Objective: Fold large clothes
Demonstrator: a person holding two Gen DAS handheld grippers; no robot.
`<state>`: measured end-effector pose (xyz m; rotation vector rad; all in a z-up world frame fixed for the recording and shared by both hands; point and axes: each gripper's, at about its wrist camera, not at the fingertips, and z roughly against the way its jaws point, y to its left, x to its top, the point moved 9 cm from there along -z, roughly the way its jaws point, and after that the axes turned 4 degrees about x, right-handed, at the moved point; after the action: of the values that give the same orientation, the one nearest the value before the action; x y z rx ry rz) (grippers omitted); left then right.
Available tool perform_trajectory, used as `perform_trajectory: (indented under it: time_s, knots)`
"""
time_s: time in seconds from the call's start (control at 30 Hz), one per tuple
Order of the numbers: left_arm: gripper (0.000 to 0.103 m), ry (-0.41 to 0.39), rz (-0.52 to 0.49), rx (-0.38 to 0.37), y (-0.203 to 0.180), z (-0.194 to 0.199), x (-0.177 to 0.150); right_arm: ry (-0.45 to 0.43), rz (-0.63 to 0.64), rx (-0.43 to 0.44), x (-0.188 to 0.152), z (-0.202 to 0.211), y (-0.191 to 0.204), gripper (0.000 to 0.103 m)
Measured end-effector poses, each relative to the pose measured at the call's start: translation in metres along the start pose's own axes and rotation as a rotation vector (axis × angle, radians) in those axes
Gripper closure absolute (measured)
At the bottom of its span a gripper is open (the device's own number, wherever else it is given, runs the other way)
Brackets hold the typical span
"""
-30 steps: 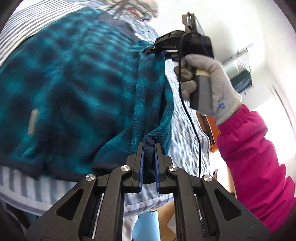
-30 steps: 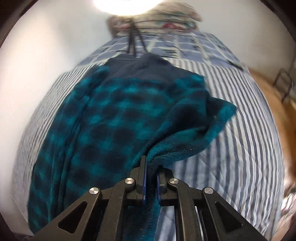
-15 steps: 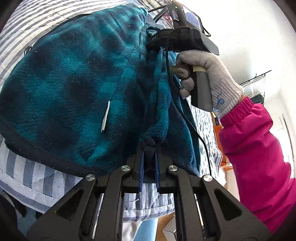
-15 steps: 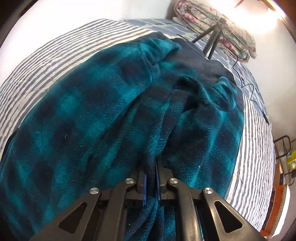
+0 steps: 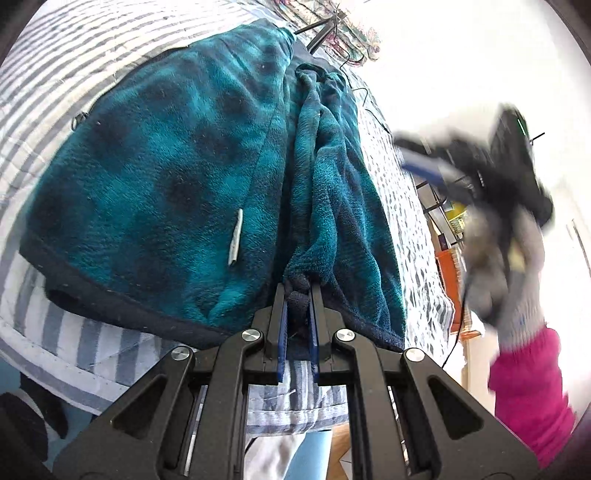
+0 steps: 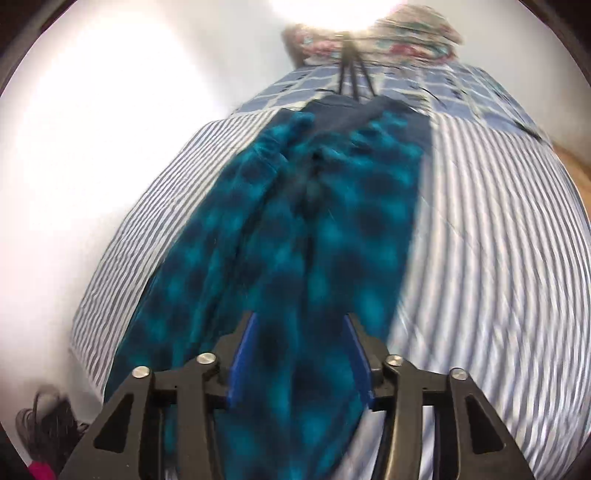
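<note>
A teal and navy checked fleece garment [image 5: 177, 173] lies on the striped bed cover [image 5: 55, 74], with its right part folded over onto the middle. My left gripper [image 5: 297, 295] is shut on a bunched dark hem of the fleece near the bed's front edge. In the right wrist view the fleece [image 6: 314, 240] stretches away below my right gripper [image 6: 301, 325], whose jaws are opening with nothing pressed between them. In the left wrist view the right gripper [image 5: 417, 158] is a blur at the right, lifted off the cloth and held by a gloved hand [image 5: 517, 258].
A black tripod [image 6: 351, 70] stands at the far end of the bed in front of a floral pillow [image 6: 406, 29]. A white wall [image 6: 74, 129] runs along the left side. Wooden floor [image 6: 576, 170] and a wire rack [image 5: 443, 206] lie to the right.
My right gripper let go of the fleece edge that it had carried over the garment, opened, and pulled back to the right. The left gripper keeps its grip on the hem.
</note>
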<state>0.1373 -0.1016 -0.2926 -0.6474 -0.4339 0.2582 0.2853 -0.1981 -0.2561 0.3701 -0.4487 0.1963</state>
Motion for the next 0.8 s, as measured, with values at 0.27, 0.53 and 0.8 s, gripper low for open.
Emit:
perform_trajectory:
  time_s: [0.27, 0.53, 0.8]
  knots:
    - [0.095, -0.021, -0.022, 0.038, -0.009, 0.013, 0.001, 0.106, -0.18, 0.133, -0.109, -0.004, -0.008, 0.047]
    - [0.096, 0.007, 0.065, -0.072, -0.028, 0.022, -0.003, 0.088, -0.256, 0.297, -0.13, -0.008, 0.011, 0.092]
    - [0.095, -0.006, -0.146, 0.138, -0.026, 0.005, -0.018, 0.143, 0.025, 0.011, -0.139, -0.006, 0.027, 0.081]
